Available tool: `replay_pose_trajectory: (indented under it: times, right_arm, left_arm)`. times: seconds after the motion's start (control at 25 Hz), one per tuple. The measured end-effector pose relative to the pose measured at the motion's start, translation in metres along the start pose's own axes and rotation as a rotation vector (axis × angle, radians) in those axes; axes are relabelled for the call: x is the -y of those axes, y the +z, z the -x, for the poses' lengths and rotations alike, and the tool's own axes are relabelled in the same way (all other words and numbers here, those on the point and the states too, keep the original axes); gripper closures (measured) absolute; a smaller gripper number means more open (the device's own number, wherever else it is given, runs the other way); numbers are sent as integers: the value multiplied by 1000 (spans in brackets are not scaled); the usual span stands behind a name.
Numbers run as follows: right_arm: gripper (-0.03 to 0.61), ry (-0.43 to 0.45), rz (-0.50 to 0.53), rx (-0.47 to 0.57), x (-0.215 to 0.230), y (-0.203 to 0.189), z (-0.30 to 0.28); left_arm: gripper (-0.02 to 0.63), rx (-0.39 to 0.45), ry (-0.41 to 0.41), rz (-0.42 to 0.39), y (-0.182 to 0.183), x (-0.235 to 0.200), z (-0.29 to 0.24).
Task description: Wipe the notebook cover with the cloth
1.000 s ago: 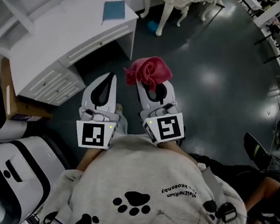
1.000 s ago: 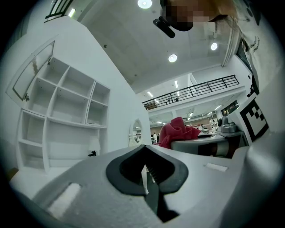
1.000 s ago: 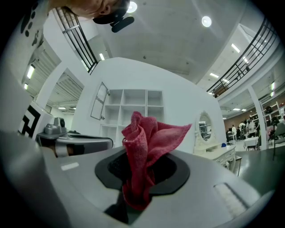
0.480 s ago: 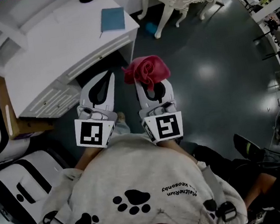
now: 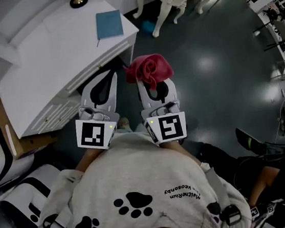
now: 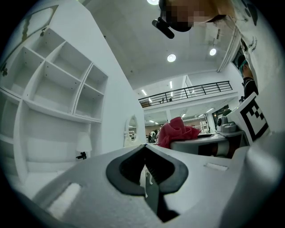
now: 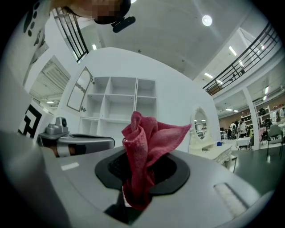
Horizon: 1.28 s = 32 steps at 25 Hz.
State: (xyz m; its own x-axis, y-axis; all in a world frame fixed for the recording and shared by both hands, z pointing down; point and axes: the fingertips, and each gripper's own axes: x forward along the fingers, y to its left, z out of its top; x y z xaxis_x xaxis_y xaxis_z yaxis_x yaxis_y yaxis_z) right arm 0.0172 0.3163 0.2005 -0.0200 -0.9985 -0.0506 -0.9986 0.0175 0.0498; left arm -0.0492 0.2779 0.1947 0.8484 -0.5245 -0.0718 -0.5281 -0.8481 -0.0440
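Notebook [image 5: 109,24] — blue, closed — is lying flat on the white desk [image 5: 48,60], well ahead of both grippers and apart from them. Right gripper [image 5: 152,84] is pinching the red cloth [image 5: 149,67], which is bunching up beyond its tips. Left gripper [image 5: 112,77], just beside it, is showing its jaws pressed together — nothing between them.

White desk [image 5: 47,50]; dark floor [image 5: 233,99] (glossy).

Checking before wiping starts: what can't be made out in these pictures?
Small blue notebook on the white desk: head view, too small to show cover dirt.
Right gripper tips: head view, covered by the red terry cloth.
Dark round-based object: head view, cut by the top edge.
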Motion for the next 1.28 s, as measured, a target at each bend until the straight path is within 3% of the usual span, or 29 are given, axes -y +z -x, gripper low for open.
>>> replay_pose_trajectory:
  times: [0.52, 1.28]
  right_arm:
    - [479, 25, -8, -25, 16, -8, -36]
    - [479, 167, -9, -17, 73, -9, -137]
  left_arm:
    - [614, -31, 13, 35, -16, -18, -30]
    - [614, -25, 174, 40, -18, -72, -116]
